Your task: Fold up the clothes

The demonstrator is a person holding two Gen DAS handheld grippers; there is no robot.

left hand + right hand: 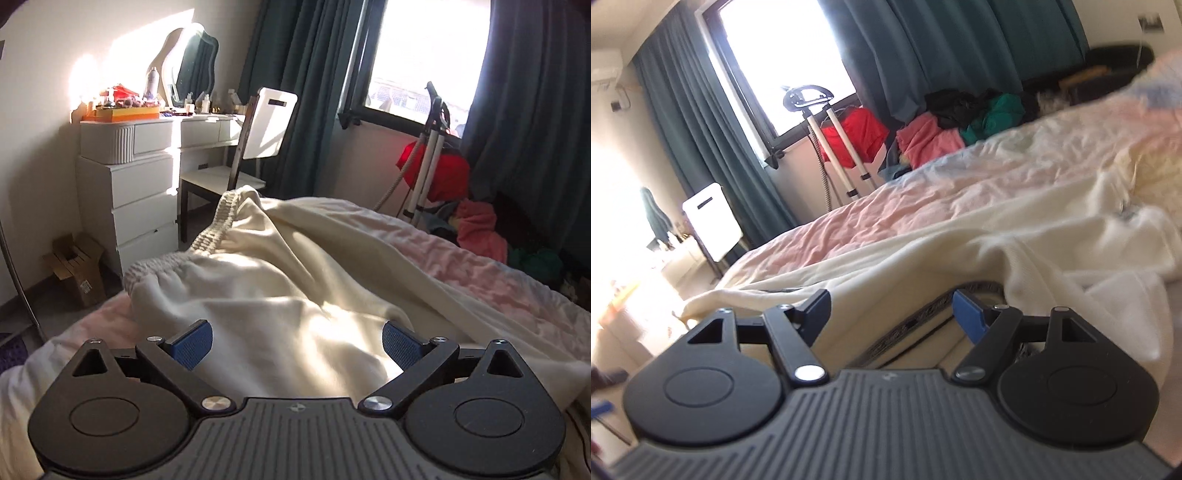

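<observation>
Across the near edge of the bed (498, 266), the cream sweatpants (258, 280) lie rumpled and unfolded, left gripper (297, 341) and right gripper (892, 314) both spread wide, holding nothing.

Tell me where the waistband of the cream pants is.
Left wrist view: the waistband lies at the pants' far left end, near the bed edge facing the drawers.
</observation>
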